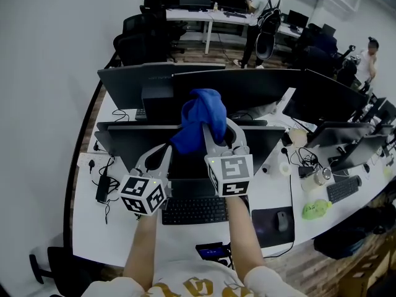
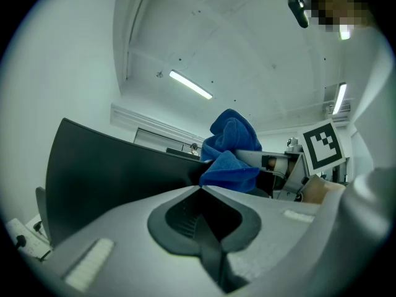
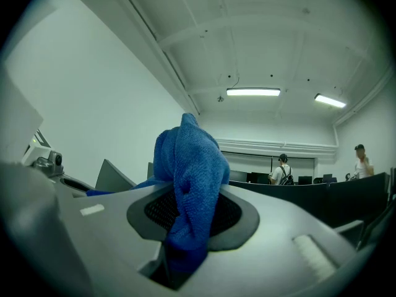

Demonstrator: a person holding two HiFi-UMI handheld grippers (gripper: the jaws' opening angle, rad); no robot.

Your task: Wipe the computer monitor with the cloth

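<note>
A blue cloth (image 1: 199,119) is bunched up in front of the top edge of the nearest dark monitor (image 1: 124,141). My right gripper (image 1: 218,129) is shut on the cloth, which bulges up out of its jaws (image 3: 192,184). My left gripper (image 1: 166,149) is lower and to the left, in front of the same screen, with its jaws shut on nothing (image 2: 201,192). In the left gripper view the cloth (image 2: 232,147) hangs to the right of the dark screen (image 2: 105,178).
A black keyboard (image 1: 195,210), a mouse (image 1: 283,220) on a pad and a phone (image 1: 210,250) lie on the white desk below. More monitors (image 1: 161,82) stand behind. Cables and a charger (image 1: 102,187) lie left, a green object (image 1: 317,209) right. Two people (image 1: 260,17) stand far back.
</note>
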